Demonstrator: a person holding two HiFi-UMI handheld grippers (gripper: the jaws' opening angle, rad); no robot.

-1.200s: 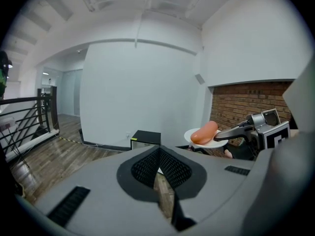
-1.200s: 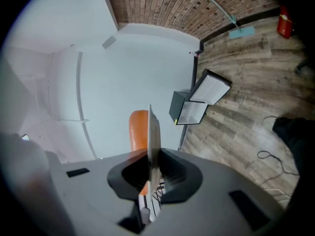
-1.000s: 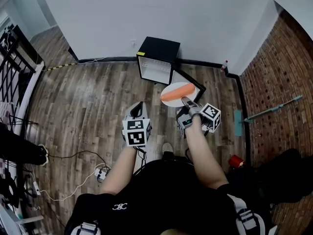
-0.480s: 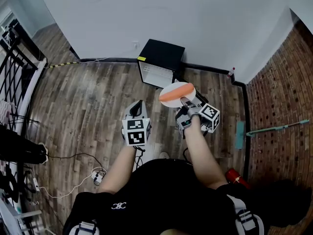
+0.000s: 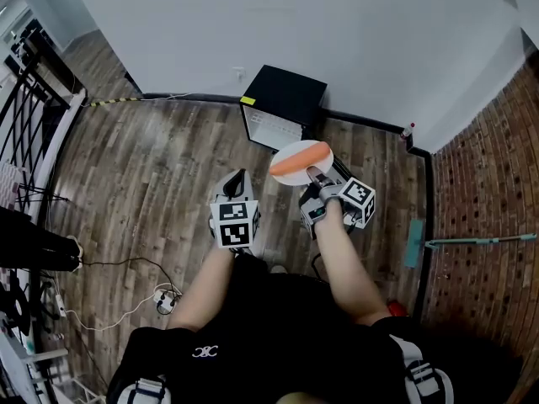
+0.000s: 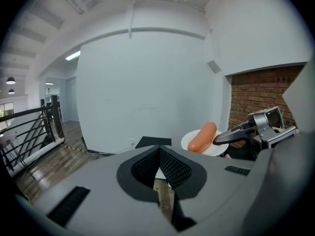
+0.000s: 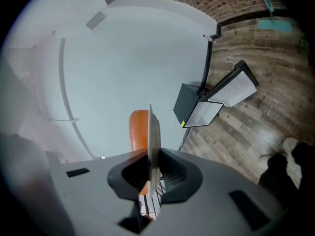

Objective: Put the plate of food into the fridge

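With your right gripper (image 5: 315, 175) pinching the plate (image 5: 296, 148) by its rim, hold it flat so the sausage (image 5: 301, 162) won't roll, and walk to the fridge (image 5: 282, 108)

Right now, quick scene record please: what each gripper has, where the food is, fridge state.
right gripper: jaws shut on the rim of the plate, held in the air
plate: white, one orange sausage lying on it
left gripper: jaws together, nothing between them
fridge: small, black, on the wood floor against the white wall
door: swung open, white inside showing
status: plate not yet in the fridge, which lies ahead of it
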